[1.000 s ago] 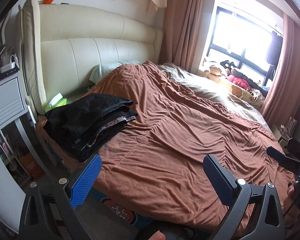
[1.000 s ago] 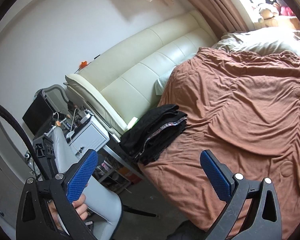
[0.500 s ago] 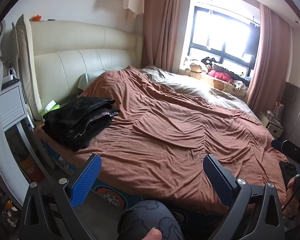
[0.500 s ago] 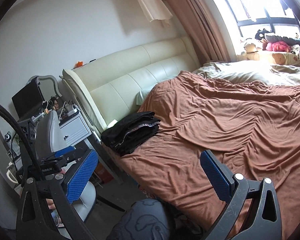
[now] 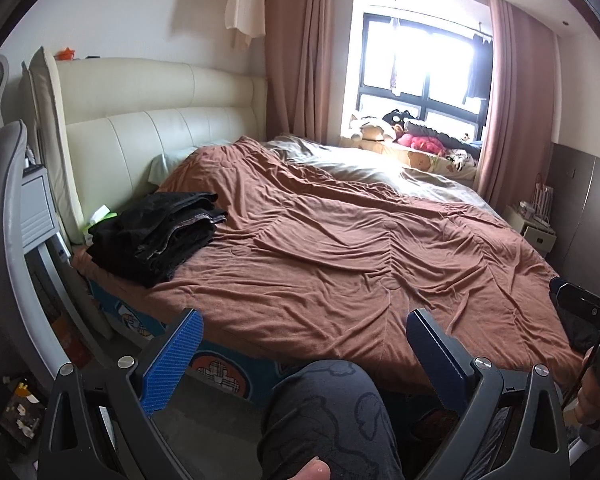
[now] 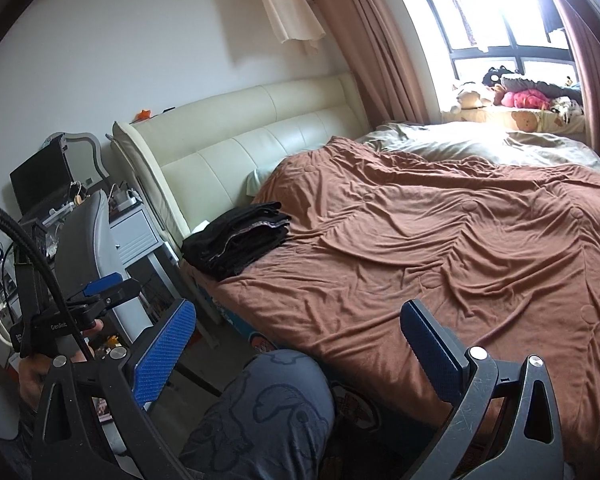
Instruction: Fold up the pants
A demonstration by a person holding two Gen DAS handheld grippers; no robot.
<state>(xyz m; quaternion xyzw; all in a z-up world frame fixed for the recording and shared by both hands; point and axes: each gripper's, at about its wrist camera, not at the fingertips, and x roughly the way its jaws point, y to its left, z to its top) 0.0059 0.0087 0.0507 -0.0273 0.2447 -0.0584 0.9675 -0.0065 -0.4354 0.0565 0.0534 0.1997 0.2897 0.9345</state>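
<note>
1. Left wrist view: the left gripper [image 5: 302,354] is hanging in the air short of the bed [image 5: 340,248], its blue-padded fingers [image 5: 172,360] spread wide apart and gripping nothing.
2. The folded pants [image 5: 156,236], dark and stacked in a neat pile, are lying on the brown blanket [image 5: 360,264] at the near left corner of the bed, close to the cream headboard [image 5: 160,128] and well apart from the gripper.
3. A knee [image 5: 324,412] in grey patterned fabric is rising between the two fingers at the bottom of the frame, and a fingertip is showing at the lower edge.
4. At the far right edge the right gripper [image 5: 580,300] is showing only in part, held by a hand [image 5: 592,384], and its opening cannot be judged from this side.
5. A window [image 5: 424,76] with pink curtains is letting in bright light beyond the bed, with soft toys [image 5: 400,132] lying along the sill.
6. Right wrist view: the right gripper [image 6: 298,348] is also standing released, fingers [image 6: 164,356] wide and empty, pointing over the bed's near edge [image 6: 380,320].
7. The folded pants [image 6: 240,240] are sitting at the bed's left corner beside the headboard [image 6: 252,140], untouched by either gripper.
8. To the left, the left gripper [image 6: 96,296] is being held by a hand [image 6: 36,376] in front of a grey chair back [image 6: 88,240], with a white nightstand [image 6: 134,236] just behind.
9. The knee [image 6: 268,404] is filling the lower middle between the fingers.
</note>
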